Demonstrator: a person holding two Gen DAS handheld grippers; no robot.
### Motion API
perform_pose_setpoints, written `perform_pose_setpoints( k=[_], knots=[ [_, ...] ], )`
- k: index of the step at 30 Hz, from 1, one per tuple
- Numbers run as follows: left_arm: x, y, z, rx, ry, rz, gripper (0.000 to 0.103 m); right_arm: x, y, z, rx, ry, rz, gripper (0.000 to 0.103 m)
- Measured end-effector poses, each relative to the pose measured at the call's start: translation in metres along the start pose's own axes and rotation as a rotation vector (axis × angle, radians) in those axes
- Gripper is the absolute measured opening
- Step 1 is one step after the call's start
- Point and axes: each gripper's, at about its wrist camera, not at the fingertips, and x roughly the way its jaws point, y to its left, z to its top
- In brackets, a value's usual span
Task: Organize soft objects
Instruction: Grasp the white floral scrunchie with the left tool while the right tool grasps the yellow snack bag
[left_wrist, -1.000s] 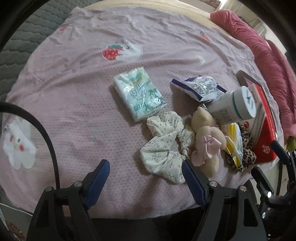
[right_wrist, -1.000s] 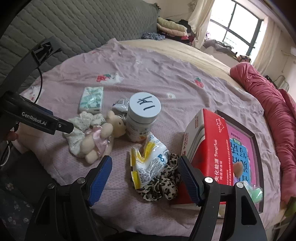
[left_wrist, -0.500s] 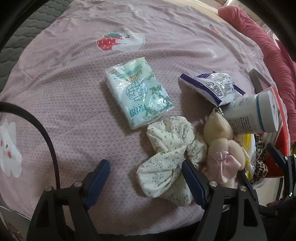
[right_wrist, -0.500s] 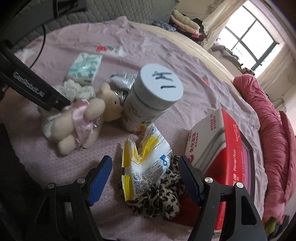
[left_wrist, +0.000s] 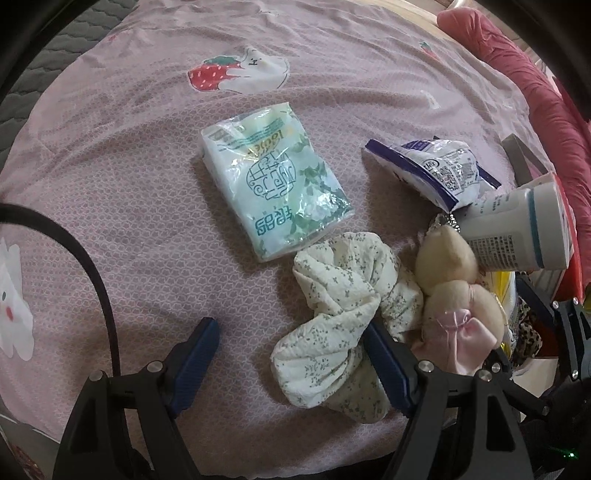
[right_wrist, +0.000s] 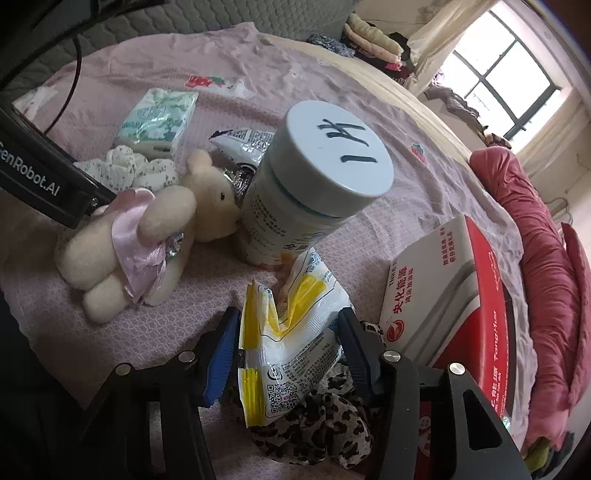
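Risk here is the right gripper, jaws closing around the yellow packet lying on the leopard scrunchie, snagging both. Left gripper gapes empty over the floral scrunchie, touching the teddy.

Both close above shared teddy bear
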Motion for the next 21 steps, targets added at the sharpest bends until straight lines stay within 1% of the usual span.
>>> perform_pose_setpoints(
  k=[1, 2, 5, 7, 12, 13, 14, 15, 16, 17, 18, 19, 20, 21],
  knots=[
    [0.0, 0.0, 0.0, -0.002, 0.0, -0.001, 0.08, 0.0, -0.002, 0.0, 0.005, -0.001, 0.007, 0.054],
    [0.0, 0.0, 0.001, -0.004, -0.004, -0.001, 0.077, -0.001, -0.003, -0.001, 0.011, -0.001, 0.012, 0.054],
    [0.001, -0.002, 0.001, 0.008, -0.005, 0.017, 0.075, -0.008, -0.009, -0.004, 0.044, -0.009, 0.038, 0.053],
    [0.003, -0.002, 0.001, 0.006, 0.003, 0.024, 0.075, -0.014, -0.012, -0.006, 0.067, -0.017, 0.054, 0.052],
    [0.006, 0.001, 0.004, -0.02, 0.031, 0.005, 0.075, -0.036, -0.027, -0.007, 0.146, -0.055, 0.093, 0.052],
    [0.007, 0.0, 0.005, -0.018, 0.036, 0.004, 0.072, -0.039, -0.028, -0.007, 0.159, -0.058, 0.098, 0.052],
    [0.006, 0.0, 0.005, -0.019, 0.035, 0.003, 0.064, -0.042, -0.032, -0.007, 0.182, -0.06, 0.11, 0.052],
    [0.005, 0.001, 0.004, -0.025, 0.031, 0.001, 0.059, -0.044, -0.036, -0.007, 0.212, -0.061, 0.126, 0.052],
    [0.003, 0.002, 0.004, -0.034, 0.024, 0.001, 0.05, -0.046, -0.04, -0.008, 0.239, -0.06, 0.138, 0.052],
    [0.0, 0.004, 0.003, -0.047, 0.012, -0.011, 0.04, -0.048, -0.044, -0.009, 0.26, -0.06, 0.146, 0.052],
    [-0.003, 0.006, 0.003, -0.052, 0.005, -0.024, 0.034, -0.05, -0.048, -0.01, 0.28, -0.061, 0.152, 0.052],
    [-0.004, 0.008, 0.003, -0.058, 0.0, -0.038, 0.022, -0.053, -0.051, -0.01, 0.296, -0.065, 0.16, 0.052],
    [-0.006, 0.009, 0.002, -0.066, -0.004, -0.063, 0.016, -0.056, -0.053, -0.011, 0.318, -0.073, 0.171, 0.052],
    [-0.008, 0.012, 0.002, -0.083, -0.009, -0.103, 0.016, -0.058, -0.056, -0.012, 0.331, -0.076, 0.177, 0.051]
  ],
)
